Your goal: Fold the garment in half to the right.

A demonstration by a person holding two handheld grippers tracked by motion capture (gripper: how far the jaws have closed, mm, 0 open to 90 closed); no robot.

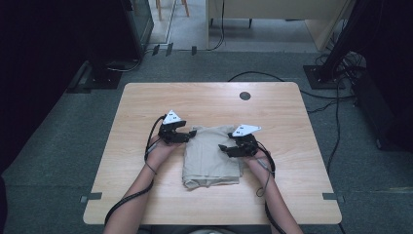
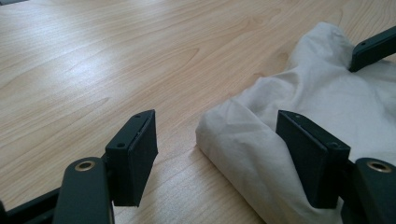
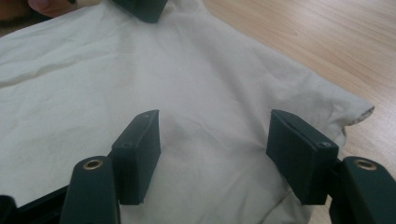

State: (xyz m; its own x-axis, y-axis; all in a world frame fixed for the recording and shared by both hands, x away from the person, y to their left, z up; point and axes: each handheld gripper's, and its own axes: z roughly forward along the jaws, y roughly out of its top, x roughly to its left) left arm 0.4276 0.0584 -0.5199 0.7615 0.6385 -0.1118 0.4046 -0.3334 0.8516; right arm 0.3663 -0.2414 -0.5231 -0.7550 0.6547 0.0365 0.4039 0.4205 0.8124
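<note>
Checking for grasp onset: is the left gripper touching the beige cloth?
Touching. Left gripper view shows the left gripper's open jaws, one resting against the folded cloth's edge.

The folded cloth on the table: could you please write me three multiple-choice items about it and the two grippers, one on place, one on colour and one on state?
1. Where does the folded cloth lie on the table?
A. In the far left corner
B. Between the two grippers, on the near half
C. Over the round hole

2. What colour is the cloth?
A. Beige
B. Dark blue
C. Red

3. How do the jaws of the left gripper and the right gripper stand?
A. Both shut
B. Left shut, right open
C. Both open

Answers:
1 B: the high view shows it between the grippers, toward the person's edge, well short of the round hole.
2 A: it is pale beige in all three views.
3 C: each gripper view shows a wide gap between its jaws, with nothing clamped.
</note>
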